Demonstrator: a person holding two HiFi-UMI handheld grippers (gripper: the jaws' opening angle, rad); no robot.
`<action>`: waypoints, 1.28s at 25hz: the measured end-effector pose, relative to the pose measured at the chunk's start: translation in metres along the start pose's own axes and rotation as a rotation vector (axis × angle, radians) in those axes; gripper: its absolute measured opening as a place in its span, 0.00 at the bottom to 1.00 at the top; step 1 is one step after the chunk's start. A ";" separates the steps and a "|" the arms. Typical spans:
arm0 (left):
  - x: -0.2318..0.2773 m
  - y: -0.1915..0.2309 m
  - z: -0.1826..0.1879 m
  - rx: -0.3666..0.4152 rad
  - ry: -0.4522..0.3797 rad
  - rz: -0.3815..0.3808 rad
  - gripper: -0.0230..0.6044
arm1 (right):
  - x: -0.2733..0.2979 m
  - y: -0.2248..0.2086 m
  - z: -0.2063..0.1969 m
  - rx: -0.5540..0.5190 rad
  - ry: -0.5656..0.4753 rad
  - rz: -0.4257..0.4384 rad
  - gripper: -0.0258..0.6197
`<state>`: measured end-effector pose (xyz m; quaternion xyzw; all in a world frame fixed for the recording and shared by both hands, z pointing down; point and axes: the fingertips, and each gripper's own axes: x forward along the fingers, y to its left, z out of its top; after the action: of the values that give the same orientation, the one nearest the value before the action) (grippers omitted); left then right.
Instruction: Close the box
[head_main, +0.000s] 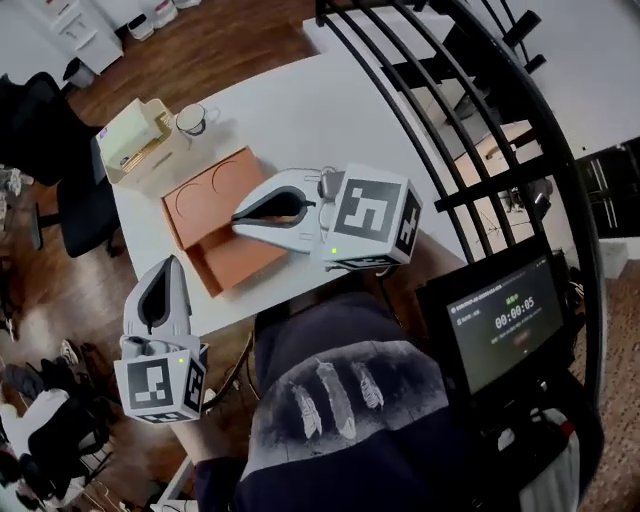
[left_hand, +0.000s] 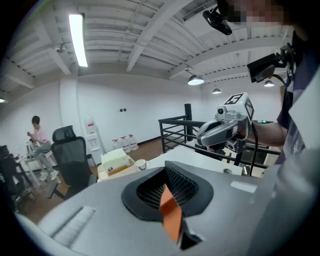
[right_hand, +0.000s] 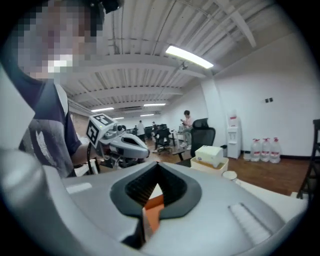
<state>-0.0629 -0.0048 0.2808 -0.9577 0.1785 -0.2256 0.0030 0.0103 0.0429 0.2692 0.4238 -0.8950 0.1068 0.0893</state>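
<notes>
An orange box (head_main: 222, 222) lies open on the white table (head_main: 300, 110). Its lid with two round marks is folded back toward the far left, and its shallow tray faces the near edge. My right gripper (head_main: 240, 218) hovers over the box's right side, pointing left, shut and holding nothing. My left gripper (head_main: 168, 265) hangs off the table's near left edge, below the box and apart from it, also shut and empty. Neither gripper view shows the box. The left gripper view shows the right gripper (left_hand: 223, 129), and the right gripper view shows the left gripper (right_hand: 120, 141).
A pale yellow carton (head_main: 138, 135) and a white cup (head_main: 193, 119) stand at the table's far left corner. A black railing (head_main: 470, 120) runs along the right side. A screen (head_main: 500, 320) sits at my lower right. Office chairs (head_main: 60, 190) stand left of the table.
</notes>
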 end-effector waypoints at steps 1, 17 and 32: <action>-0.001 -0.003 0.002 -0.017 0.009 0.044 0.06 | -0.005 -0.002 -0.002 0.016 -0.002 0.062 0.05; 0.000 0.002 -0.153 -0.353 0.266 0.250 0.06 | 0.054 -0.079 -0.082 -0.059 0.287 0.123 0.05; 0.084 -0.065 -0.312 -0.851 0.695 0.489 0.06 | 0.170 -0.287 -0.236 -0.519 0.982 0.140 0.05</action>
<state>-0.1053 0.0506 0.6031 -0.6760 0.4590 -0.4269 -0.3875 0.1436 -0.1969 0.5713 0.2279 -0.7712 0.0735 0.5899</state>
